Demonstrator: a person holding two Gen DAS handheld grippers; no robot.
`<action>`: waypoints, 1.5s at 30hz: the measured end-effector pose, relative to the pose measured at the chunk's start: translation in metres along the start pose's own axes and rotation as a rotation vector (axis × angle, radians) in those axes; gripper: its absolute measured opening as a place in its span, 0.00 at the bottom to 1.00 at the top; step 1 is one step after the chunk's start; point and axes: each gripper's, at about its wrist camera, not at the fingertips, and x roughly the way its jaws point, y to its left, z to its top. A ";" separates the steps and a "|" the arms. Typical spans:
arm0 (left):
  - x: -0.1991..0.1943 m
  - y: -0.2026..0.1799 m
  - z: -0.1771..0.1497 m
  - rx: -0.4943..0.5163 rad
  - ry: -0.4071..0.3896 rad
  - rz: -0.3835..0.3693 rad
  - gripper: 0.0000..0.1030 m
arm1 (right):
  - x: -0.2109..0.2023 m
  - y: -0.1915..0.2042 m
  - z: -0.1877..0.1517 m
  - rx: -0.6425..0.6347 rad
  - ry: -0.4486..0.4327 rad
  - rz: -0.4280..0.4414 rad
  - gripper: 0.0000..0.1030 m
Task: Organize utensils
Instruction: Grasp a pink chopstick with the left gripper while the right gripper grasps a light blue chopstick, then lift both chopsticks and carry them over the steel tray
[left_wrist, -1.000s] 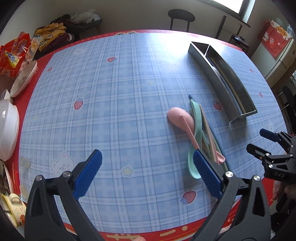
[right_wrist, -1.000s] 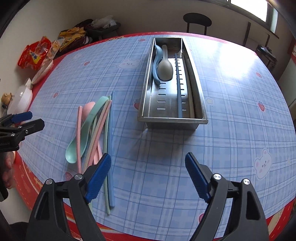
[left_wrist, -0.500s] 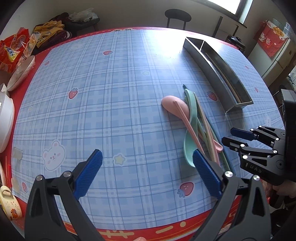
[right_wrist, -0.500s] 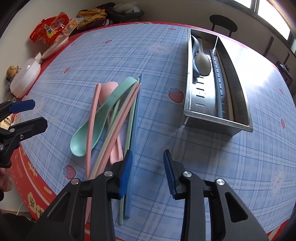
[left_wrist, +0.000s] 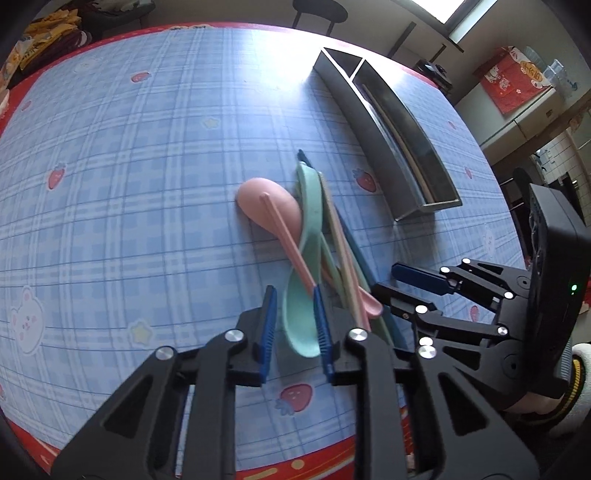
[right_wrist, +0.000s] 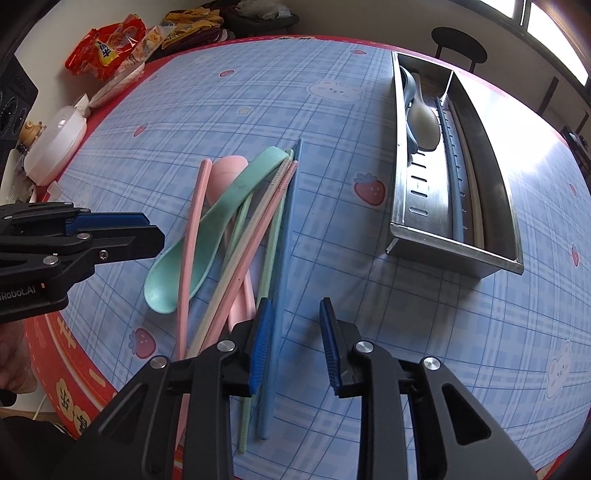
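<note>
A pile of pastel utensils lies on the blue checked tablecloth: a mint spoon (right_wrist: 207, 225), a pink spoon (left_wrist: 267, 201), pink, mint and cream chopsticks, and a blue chopstick (right_wrist: 282, 258). My left gripper (left_wrist: 295, 325) is half open, its pads on either side of the mint spoon's bowl (left_wrist: 301, 317), not gripping. My right gripper (right_wrist: 295, 345) is half open and empty over the blue chopstick's near end. The steel utensil tray (right_wrist: 400, 199) holds two spoons and chopsticks.
Snack bags (right_wrist: 107, 48) and a white lidded bowl (right_wrist: 55, 142) sit at the table's far left. A dark stool (right_wrist: 458, 46) stands beyond the table. The red table edge (right_wrist: 74, 369) is close below both grippers.
Both grippers moved in toward the utensil pile and lower. The left jaws narrowed from wide open to around the mint spoon's bowl. The right jaws narrowed earlier, then opened slightly.
</note>
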 end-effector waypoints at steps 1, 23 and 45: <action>0.003 -0.003 0.000 -0.004 0.017 -0.029 0.21 | 0.000 0.000 -0.001 -0.001 0.000 0.003 0.25; 0.051 -0.048 0.013 0.058 0.070 0.150 0.15 | -0.001 0.004 -0.004 -0.048 -0.006 -0.039 0.16; 0.037 -0.034 -0.021 0.010 0.022 0.195 0.14 | 0.003 0.000 0.003 -0.020 -0.037 -0.056 0.07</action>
